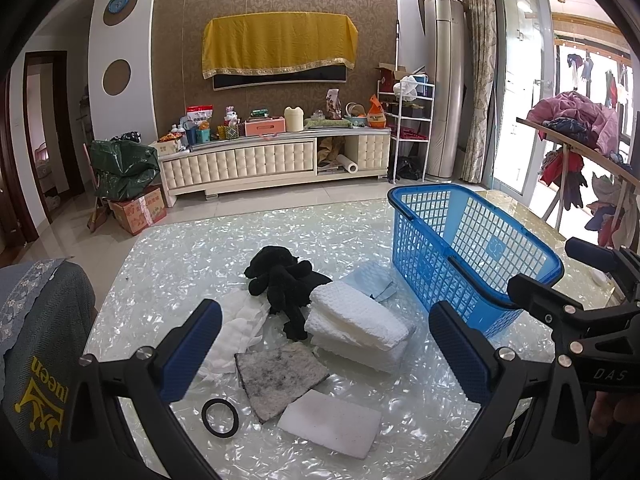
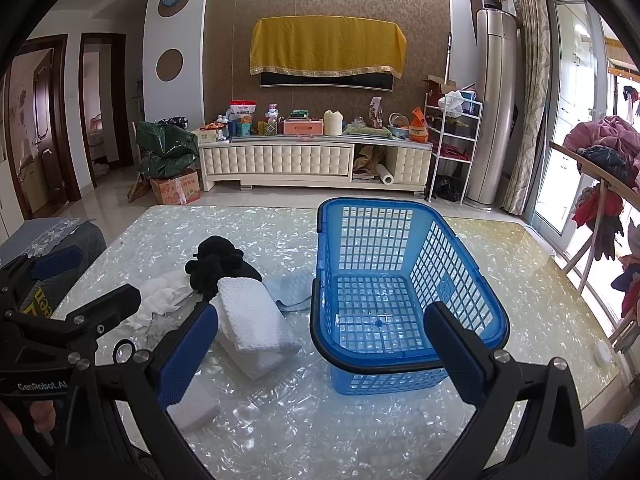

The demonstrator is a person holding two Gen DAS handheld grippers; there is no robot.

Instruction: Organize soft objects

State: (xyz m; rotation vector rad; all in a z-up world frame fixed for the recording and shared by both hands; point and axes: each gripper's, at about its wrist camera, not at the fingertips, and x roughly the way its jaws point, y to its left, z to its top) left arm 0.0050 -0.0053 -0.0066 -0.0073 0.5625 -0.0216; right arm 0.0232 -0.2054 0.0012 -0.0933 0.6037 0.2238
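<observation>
On my left, the left gripper (image 1: pixel 324 350) hangs wide open and empty above the white cloth (image 1: pixel 236 334), black plush (image 1: pixel 286 284), grey pad (image 1: pixel 280 376) and folded white towel (image 1: pixel 356 326); rightward, my right gripper (image 2: pixel 320 354), equally spread, fronts the empty blue basket (image 2: pixel 404 292).

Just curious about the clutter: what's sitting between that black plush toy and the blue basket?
A folded white towel and a pale blue cloth lie between the black plush toy and the blue basket, clearest in the right wrist view.

blue lattice basket (image 2: pixel 400 280), black plush (image 1: pixel 284 284), white waffle towel (image 1: pixel 356 324).
</observation>
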